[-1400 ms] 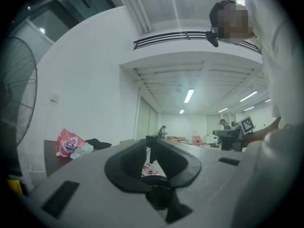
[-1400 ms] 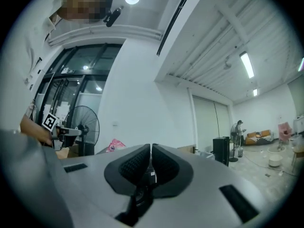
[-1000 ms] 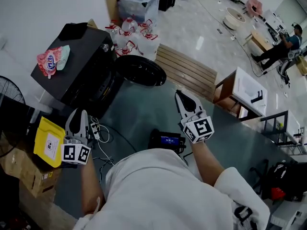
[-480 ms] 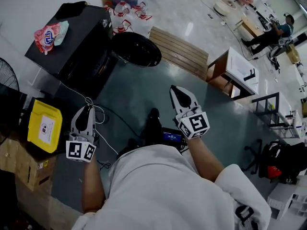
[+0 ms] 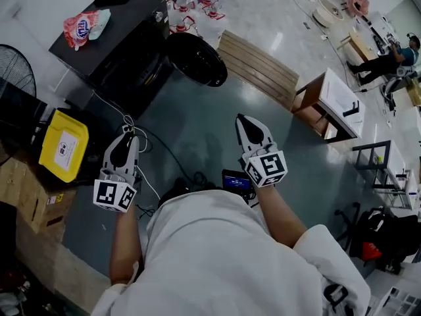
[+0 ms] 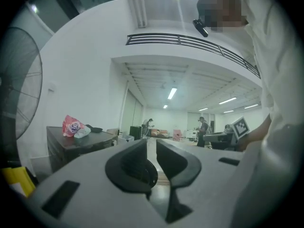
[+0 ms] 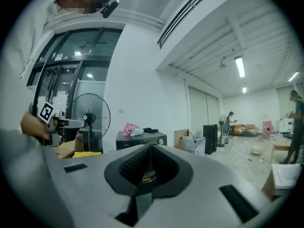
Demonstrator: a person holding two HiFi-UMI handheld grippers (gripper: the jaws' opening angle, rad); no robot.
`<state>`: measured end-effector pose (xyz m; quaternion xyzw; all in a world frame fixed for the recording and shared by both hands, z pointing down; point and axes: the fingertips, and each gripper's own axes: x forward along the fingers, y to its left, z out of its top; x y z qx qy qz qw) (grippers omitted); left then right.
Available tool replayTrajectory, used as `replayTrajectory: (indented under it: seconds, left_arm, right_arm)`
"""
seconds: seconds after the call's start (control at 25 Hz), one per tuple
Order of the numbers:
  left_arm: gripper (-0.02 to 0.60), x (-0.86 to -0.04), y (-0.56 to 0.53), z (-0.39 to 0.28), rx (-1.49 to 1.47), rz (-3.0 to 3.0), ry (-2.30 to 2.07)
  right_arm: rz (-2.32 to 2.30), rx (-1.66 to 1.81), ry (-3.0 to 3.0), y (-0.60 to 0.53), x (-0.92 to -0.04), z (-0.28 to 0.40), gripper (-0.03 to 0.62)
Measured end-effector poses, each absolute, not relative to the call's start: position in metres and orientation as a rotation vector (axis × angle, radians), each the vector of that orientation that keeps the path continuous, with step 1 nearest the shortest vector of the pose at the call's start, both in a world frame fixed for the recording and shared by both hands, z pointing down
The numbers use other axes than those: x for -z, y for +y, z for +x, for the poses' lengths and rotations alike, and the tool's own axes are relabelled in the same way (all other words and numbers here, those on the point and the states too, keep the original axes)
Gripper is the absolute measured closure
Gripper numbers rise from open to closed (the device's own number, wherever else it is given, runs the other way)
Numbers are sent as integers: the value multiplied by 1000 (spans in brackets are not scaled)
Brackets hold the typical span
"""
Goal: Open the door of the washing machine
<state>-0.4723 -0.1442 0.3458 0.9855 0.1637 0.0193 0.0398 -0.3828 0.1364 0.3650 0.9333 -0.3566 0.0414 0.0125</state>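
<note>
A person in a white top holds two grippers level over a grey floor (image 5: 197,130), both pointing at a black washing machine (image 5: 125,38) that stands far left against the wall. The left gripper (image 5: 125,137) has its jaws drawn in to a narrow slit with nothing between them. The right gripper (image 5: 242,119) has its jaws closed tip to tip, also empty. Both are well apart from the machine. What looks to be its round dark door (image 5: 197,58) stands out from the front, on its right. A pink-and-white bag (image 5: 84,26) lies on the machine's top. A yellow box (image 5: 62,147) sits near left beside a fan (image 5: 16,71), and a wooden pallet (image 5: 256,78) lies right of the door.
</note>
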Motion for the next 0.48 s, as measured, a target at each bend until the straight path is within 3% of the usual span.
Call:
replayTrajectory:
  seconds: [0.48]
  left_arm:
    - [514, -357, -56, -500, -125, 3026, 473]
  right_arm:
    - [2902, -36, -1209, 203, -360, -414, 559]
